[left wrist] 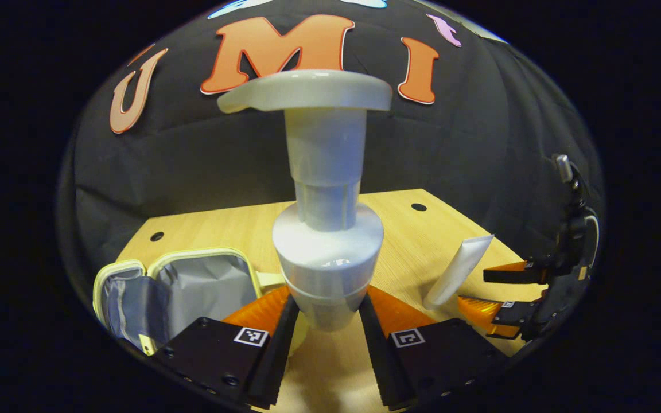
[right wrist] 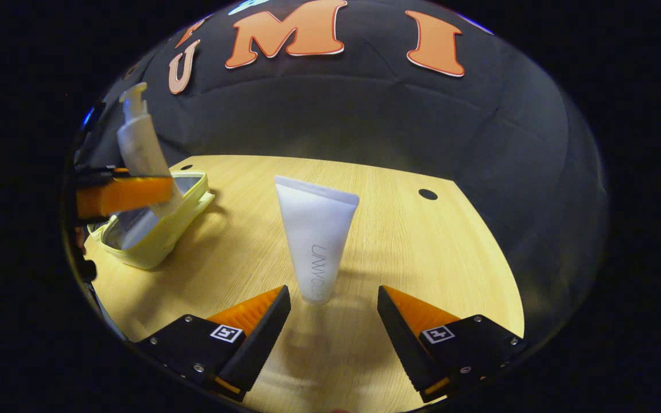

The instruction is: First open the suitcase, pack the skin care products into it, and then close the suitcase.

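Left gripper view: the left tongs (left wrist: pixel 326 321) are covering the lower body of the white plastic pump bottle (left wrist: pixel 327 229), its base going unseen. The pale yellow zip-up suitcase with grey lining (left wrist: pixel 193 287) is being cut off at the picture's lower left edge. Right gripper view: the pump bottle (right wrist: pixel 138 146) is blocking part of the suitcase (right wrist: pixel 158 241) interior. The small lettering on the white squeeze tube (right wrist: pixel 316 241) is staying too small to make out.
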Demonstrator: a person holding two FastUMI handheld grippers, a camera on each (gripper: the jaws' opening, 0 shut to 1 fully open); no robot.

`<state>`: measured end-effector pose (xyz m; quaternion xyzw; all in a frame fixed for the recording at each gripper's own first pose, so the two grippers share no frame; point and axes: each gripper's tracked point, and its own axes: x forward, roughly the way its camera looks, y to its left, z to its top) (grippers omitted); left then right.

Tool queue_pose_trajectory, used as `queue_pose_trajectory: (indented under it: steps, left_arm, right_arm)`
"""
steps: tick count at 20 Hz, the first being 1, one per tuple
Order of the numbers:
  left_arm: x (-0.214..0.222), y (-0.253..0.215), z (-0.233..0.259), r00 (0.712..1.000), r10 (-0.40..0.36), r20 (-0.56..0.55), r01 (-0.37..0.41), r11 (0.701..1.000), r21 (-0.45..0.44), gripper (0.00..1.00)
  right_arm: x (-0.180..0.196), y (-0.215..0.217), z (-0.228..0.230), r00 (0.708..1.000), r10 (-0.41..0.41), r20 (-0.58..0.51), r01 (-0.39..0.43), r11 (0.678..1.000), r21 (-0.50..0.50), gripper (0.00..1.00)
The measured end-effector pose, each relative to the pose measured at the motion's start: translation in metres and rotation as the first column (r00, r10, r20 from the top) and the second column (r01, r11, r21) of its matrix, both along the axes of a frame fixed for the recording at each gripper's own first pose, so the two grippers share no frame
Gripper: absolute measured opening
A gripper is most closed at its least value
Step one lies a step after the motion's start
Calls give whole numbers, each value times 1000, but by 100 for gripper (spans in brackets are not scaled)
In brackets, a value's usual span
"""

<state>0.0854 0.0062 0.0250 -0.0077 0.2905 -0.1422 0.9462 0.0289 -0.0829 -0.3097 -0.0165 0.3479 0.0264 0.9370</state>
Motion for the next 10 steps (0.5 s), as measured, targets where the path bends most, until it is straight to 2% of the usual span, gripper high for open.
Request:
queue_pose_trajectory:
  steps: [6, 8, 10]
  left_arm:
    - [-16, 62, 22, 993, 120, 9, -120, 992, 42, 63]
    - [-23, 79, 24, 989, 150, 3, -150, 987, 58, 65]
    - [-32, 95, 25, 983, 184, -11, -183, 981, 61, 63]
  right_arm:
    - [20, 11, -29, 998, 35, -43, -33, 999, 29, 97]
    - [25, 11, -33, 999, 37, -38, -36, 999, 31, 94]
    - [29, 15, -38, 998, 38, -44, -36, 998, 45, 85]
